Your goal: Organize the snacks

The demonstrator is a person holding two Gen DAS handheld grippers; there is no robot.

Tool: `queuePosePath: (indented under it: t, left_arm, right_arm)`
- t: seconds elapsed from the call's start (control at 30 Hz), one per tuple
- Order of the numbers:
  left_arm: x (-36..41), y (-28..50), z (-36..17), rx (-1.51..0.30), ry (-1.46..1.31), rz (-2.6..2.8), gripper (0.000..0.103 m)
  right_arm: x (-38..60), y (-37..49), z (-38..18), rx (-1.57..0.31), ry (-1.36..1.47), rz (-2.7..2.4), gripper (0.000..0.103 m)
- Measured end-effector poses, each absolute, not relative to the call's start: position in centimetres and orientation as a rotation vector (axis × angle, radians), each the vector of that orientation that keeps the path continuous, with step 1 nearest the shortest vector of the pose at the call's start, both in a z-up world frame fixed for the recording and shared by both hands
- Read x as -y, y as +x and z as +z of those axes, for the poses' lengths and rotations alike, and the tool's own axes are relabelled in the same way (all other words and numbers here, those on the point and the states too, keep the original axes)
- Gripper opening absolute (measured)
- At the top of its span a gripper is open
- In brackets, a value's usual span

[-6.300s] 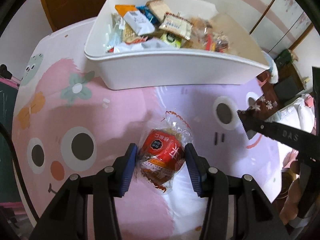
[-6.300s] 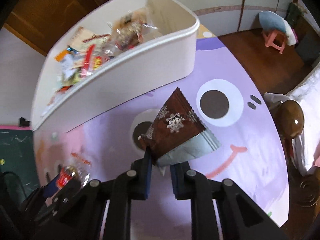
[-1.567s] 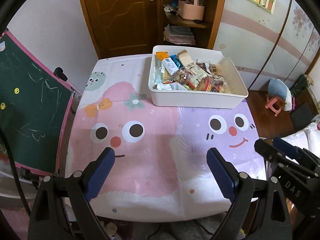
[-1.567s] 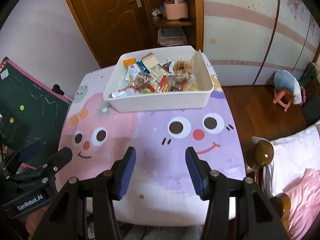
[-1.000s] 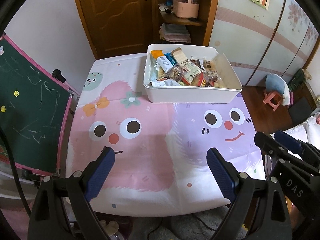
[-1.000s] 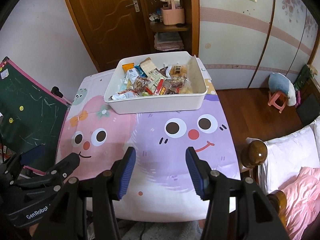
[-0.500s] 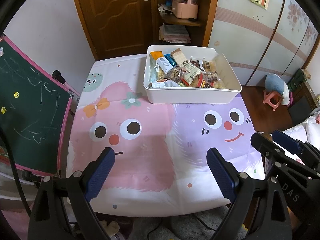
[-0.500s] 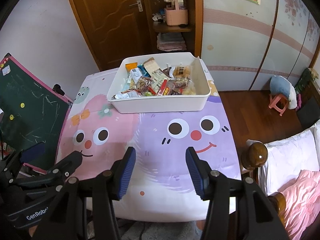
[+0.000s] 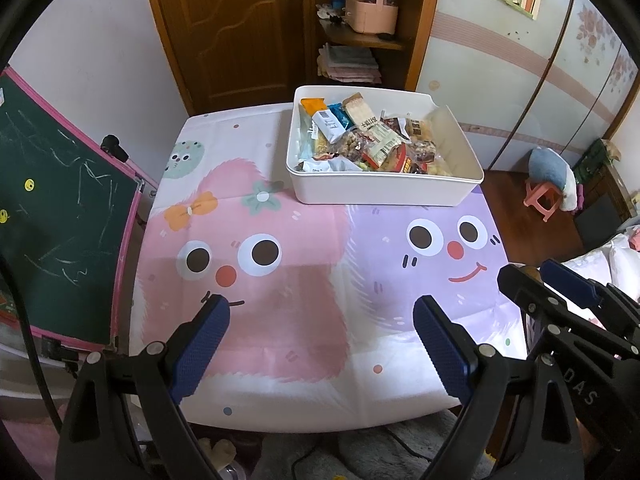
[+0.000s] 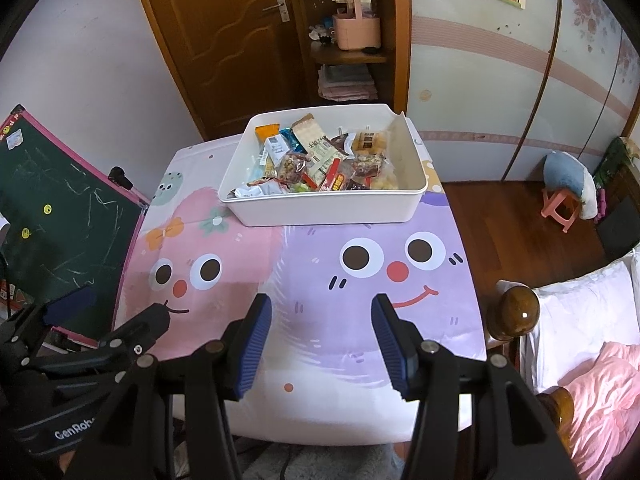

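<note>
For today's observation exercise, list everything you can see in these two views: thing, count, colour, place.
bin: one, white, far side of table
snacks: many, mixed colours, piled in bin
tablecloth: one, pink and purple cartoon faces, covers table
chalkboard: one, green with pink frame, beside table
door: one, brown, behind table
basket: one, pink, on shelf
stool: one, pink, on floor
bedpost: one, brown, beside pillow
pillow: one, white, on bed
left tool: one, black with blue pads, open, empty, over near table edge
right tool: one, same colours, open, empty
</note>
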State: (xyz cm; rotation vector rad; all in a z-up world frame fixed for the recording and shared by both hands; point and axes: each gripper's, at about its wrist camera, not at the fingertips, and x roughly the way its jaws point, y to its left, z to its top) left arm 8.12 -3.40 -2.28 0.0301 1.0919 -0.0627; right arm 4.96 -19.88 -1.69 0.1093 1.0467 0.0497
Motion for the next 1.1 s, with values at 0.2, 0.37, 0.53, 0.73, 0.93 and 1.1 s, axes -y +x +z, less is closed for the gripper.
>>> queuePosePath:
  t: [0.2,0.37,0.53,0.73,0.93,1.1]
  left_arm:
    - [3.38,7.99,-2.43,-1.097,0.032,-0.06,0.092]
    - [3.32,8.09,-2.53,-1.099,0.032,-0.06,0.092]
    - [3.29,8.09,-2.56,-1.1,0.034,-0.061,0.092]
    - [3.14,8.07,-2.84,-1.104,0.036,-0.062,0.092]
    - [3.29,8.06,-2.81,-1.105,0.035,-0.061,0.092]
    - [2.99,7.86,-3.09,-1.114,0.037,-0.058,0.092]
  right_arm:
    - [19.87,5.02,-1.88,-1.054,0.111,0.051,0.052]
    - [19.77,5.04,-1.99,-1.055,0.11,0.052,0.052]
    - [19.72,5.06,-2.21,-1.061,0.111,0.055,0.052]
    - [19.7,5.05,-2.22,-1.061,0.112,0.053,0.052]
    - [19.79,5.04,-2.21,-1.062,0.11,0.054,0.052]
    - [19.79,4.96,-2.45,-1.061,0.11,0.053,0.052]
